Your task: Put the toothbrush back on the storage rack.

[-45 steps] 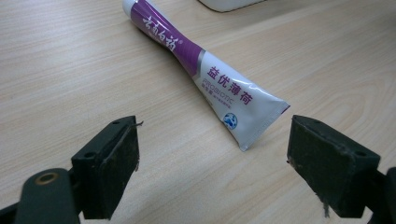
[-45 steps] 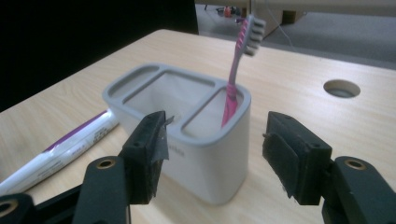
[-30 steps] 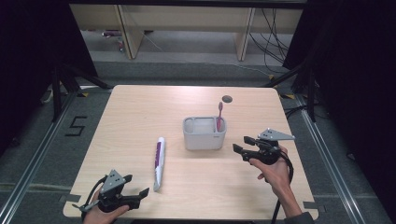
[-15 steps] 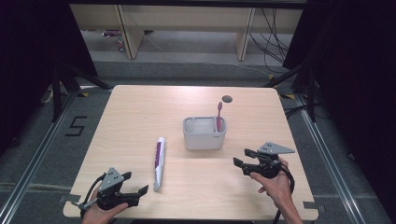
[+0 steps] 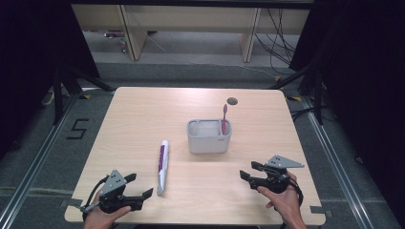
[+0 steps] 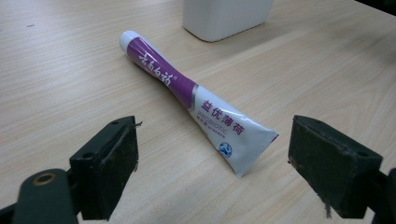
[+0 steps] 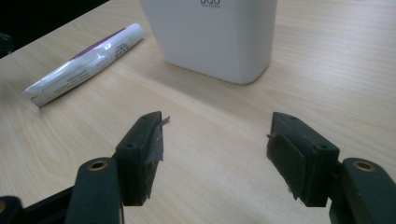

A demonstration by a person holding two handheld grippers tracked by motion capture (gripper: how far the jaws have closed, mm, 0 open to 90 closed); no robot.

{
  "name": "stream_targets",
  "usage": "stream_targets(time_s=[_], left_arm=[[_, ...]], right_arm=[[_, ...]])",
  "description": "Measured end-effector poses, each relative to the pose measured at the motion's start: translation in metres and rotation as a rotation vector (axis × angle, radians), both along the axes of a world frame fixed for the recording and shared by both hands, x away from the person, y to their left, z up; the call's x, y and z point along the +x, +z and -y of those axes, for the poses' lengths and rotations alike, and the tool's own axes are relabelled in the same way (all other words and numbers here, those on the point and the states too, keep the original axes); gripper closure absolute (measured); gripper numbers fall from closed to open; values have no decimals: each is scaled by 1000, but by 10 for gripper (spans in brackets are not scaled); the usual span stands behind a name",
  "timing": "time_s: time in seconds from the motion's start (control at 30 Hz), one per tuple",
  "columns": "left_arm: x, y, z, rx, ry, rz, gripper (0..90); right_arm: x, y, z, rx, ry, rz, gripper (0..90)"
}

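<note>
At the table's near edge, left gripper (image 5: 138,187) and right gripper (image 5: 248,171) rest low, jaws wide

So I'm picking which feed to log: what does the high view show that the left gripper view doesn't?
High view alone: the pink toothbrush standing in the holder's right compartment, the right gripper, and the person's hands. Left gripper view alone: the tube's printed lettering and its crimped end, close between the left gripper's open jaws. Both share the toothpaste tube, the white holder and the wooden table.
</note>
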State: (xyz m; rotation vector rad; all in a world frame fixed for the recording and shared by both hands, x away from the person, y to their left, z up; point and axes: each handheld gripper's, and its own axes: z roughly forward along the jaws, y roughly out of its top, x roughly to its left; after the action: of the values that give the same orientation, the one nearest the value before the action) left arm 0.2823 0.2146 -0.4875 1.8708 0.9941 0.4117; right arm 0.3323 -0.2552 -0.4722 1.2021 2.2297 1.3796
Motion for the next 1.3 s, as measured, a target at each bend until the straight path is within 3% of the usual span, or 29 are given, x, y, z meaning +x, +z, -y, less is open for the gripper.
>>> stream_targets(time_s=[0.1, 0.2, 0.23, 0.27, 0.37, 0.4, 0.53, 0.6, 0.7, 0.73, 0.77, 0.83, 0.87, 0.93, 0.97, 1.0, 1.03, 1.07, 1.1, 1.13, 1.3], left_arm=[[1, -1, 1, 5, -11, -3, 154], [2, 0, 0, 18, -10, -6, 154], [2, 0, 0, 16, -8, -6, 154], [3, 1, -1, 18, -9, -4, 154], [4, 1, -2, 4, -10, 5, 154], [5, 2, -3, 10, -6, 0, 154], [8, 1, -4, 14, -2, -1, 154], [9, 0, -3, 7, -5, -3, 154], [9, -1, -3, 12, -6, -3, 154], [10, -1, -3, 9, -10, -3, 154], [10, -1, -3, 8, -7, -3, 154], [9, -1, -3, 12, -3, -2, 154], [9, -1, -3, 8, -1, -1, 154], [9, -1, -4, 16, -1, -4, 154], [9, -2, -4, 14, 1, -7, 154], [9, -2, -4, 9, -2, -5, 154], [9, -2, -4, 9, -5, -6, 154], [10, -2, -4, 10, -7, -3, 154], [9, -2, -4, 13, -4, -4, 154], [9, -1, -4, 15, -1, -5, 154], [11, -2, -6, 11, 1, -1, 154]], right_arm=[[-7, -2, 1, 28, -12, -46, 362], [-8, -6, 4, -6, 0, -18, 361], [-12, -6, 3, 0, -17, -60, 361], [-13, -8, 5, -11, -4, -25, 361], [-16, -9, 5, -25, 3, -26, 361], [-18, -9, 3, -2, -1, -48, 359], [-23, -13, 5, -43, 5, -45, 349], [-26, -16, 4, -32, 6, -65, 341], [-28, -18, 4, -39, -4, -57, 324], [-28, -17, 5, -64, 0, -54, 313], [-30, -18, 4, -42, -4, -72, 306], [-30, -18, 6, -55, 5, -50, 285], [-32, -18, 5, -34, -6, -76, 267], [-32, -19, 7, -44, -7, -66, 257], [-34, -19, 5, -19, -20, -91, 250], [-33, -19, 8, -56, -12, -59, 238], [-34, -18, 8, -55, -15, -61, 239], [-37, -17, 6, -32, -26, -100, 242], [-36, -18, 9, -51, -8, -61, 242], [-37, -18, 9, -48, -14, -57, 242], [-43, -19, 8, -29, -16, -81, 243]])
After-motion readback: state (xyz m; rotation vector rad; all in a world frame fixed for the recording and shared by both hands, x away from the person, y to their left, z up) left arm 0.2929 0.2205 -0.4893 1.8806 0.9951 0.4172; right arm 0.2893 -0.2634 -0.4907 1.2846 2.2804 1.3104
